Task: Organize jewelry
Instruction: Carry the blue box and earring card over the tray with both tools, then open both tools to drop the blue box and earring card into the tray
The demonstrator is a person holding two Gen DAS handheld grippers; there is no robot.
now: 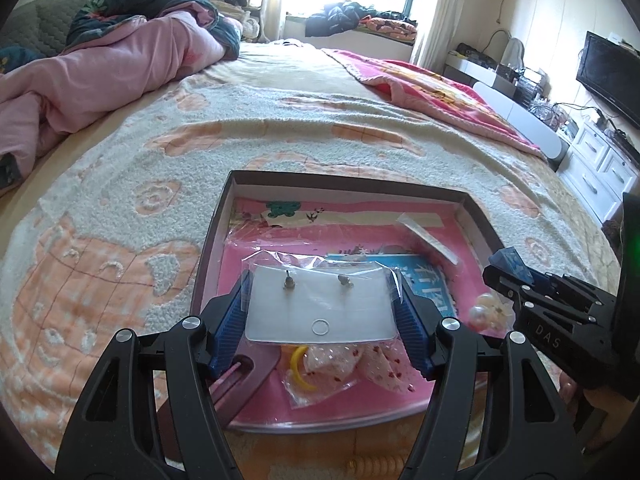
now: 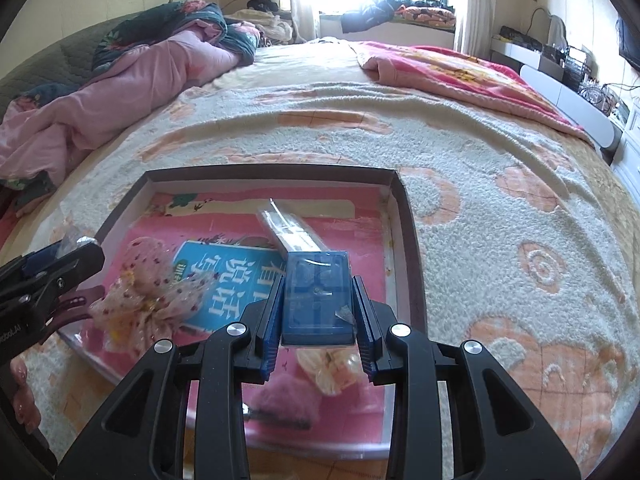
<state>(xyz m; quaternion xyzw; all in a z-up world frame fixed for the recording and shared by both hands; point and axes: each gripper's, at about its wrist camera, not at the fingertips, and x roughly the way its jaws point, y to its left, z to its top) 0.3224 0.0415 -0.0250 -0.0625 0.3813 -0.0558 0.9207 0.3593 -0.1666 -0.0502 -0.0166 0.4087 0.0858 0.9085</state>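
My left gripper (image 1: pixel 320 304) is shut on a clear bag holding a white earring card (image 1: pixel 320 304) with two stud earrings, held above the shallow box (image 1: pixel 352 184) on the bed. My right gripper (image 2: pixel 318 312) is shut on a small blue plastic case (image 2: pixel 318 296), also above the box (image 2: pixel 404 216); it shows at the right of the left wrist view (image 1: pixel 508 268). In the box lie a pearl piece (image 1: pixel 486 312), a yellow hair clip in a bag (image 1: pixel 300 372), a dotted fabric piece (image 2: pixel 148 292), a long clear packet (image 2: pixel 288 228) and a blue booklet (image 2: pixel 224 280).
The box sits on a fuzzy cream and orange blanket (image 1: pixel 280 128). A pink duvet (image 1: pixel 100 68) lies at the far left, a red blanket (image 1: pixel 440 92) at the far right. A TV (image 1: pixel 612 76) and white drawers (image 1: pixel 600 160) stand beyond the bed's right side.
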